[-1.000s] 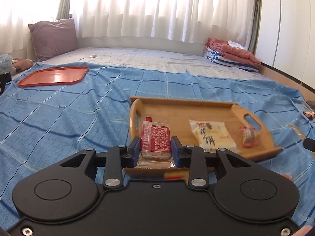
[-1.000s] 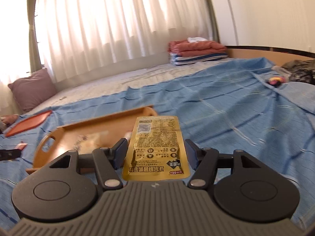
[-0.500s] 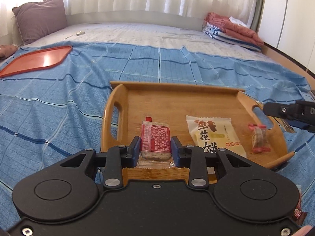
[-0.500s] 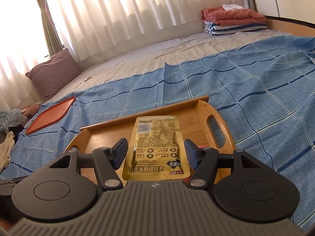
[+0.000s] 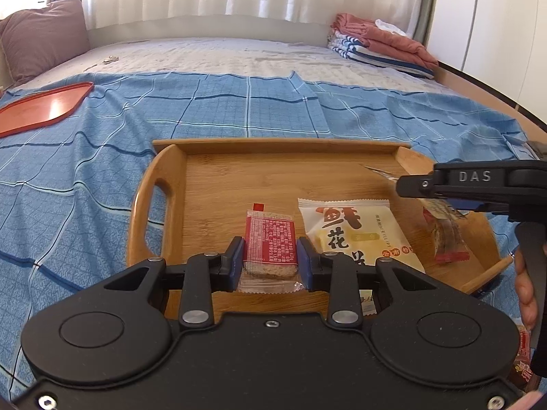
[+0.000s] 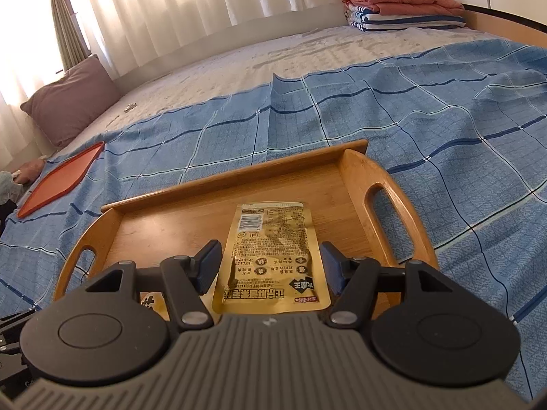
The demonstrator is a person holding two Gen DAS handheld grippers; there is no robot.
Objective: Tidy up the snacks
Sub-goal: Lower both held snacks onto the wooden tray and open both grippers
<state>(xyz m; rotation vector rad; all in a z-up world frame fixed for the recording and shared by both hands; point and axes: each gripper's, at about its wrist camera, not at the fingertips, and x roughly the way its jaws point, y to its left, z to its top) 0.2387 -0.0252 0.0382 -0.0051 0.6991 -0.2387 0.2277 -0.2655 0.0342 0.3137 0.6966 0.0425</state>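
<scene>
Now both grippers tilt downward over the wooden tray on the blue checked bedspread. The left gripper pinches a red-labelled clear snack packet by its sides, above the tray's near left part. The right gripper grips a gold pouch between half-spread pads, above the tray's right part beside the handle slot. A white pastry packet lies on the tray floor just right of the red packet, and a small red-ended wrapped sweet lies near the tray's right end, partly behind the right gripper's black body. Well left of the tray lies an orange tray.
</scene>
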